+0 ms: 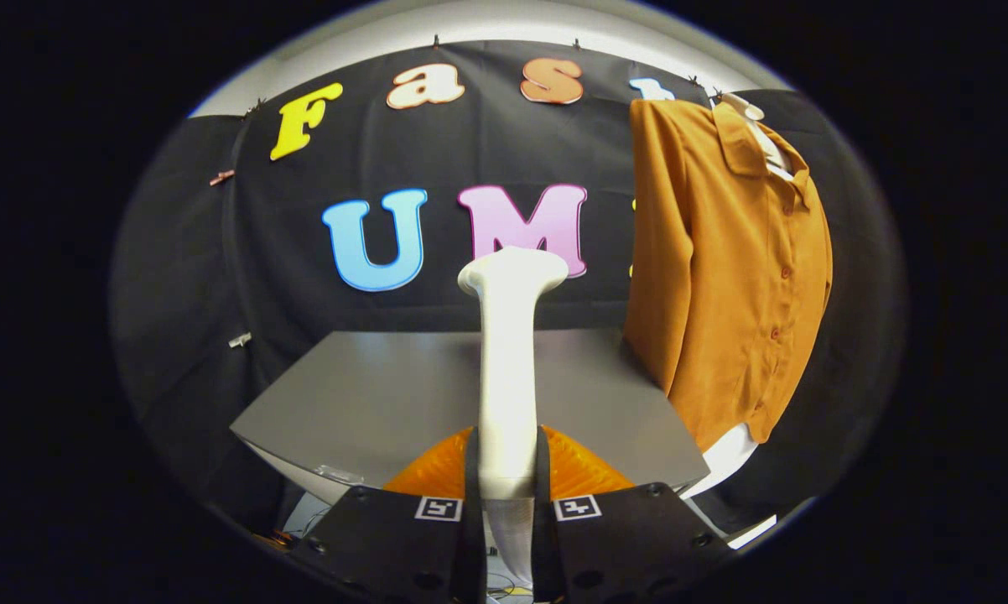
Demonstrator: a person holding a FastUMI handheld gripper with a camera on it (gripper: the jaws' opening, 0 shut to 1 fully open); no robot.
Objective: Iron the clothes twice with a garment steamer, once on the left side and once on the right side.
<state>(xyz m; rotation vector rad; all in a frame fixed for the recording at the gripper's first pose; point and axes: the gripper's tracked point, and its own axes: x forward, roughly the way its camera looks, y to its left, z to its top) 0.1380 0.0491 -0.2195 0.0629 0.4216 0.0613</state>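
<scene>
Gripper [506, 470]: closed on the steamer handle, one finger [471, 470] pressed to each side of it.
Steamer [508, 369]: white, upright between the fingers, rising past them to a flared head at 12 o'clock; head level with the lower row of the wall cloth, turned slightly toward 2 o'clock.
Shirt [726, 268]: rust-orange, buttoned, hanging from the top of the wall at 2 o'clock of the steamer head; apart from the steamer, collar up, near sleeve hanging straight down along the side facing the steamer.
Hanger [751, 113]: pale, visible inside the collar.
Table [387, 394]: grey, flat, beyond the fingers, behind the steamer shaft; shirt hem overlapping its corner at 3 o'clock.
Wall [202, 277]: black cloth behind table and shirt.
</scene>
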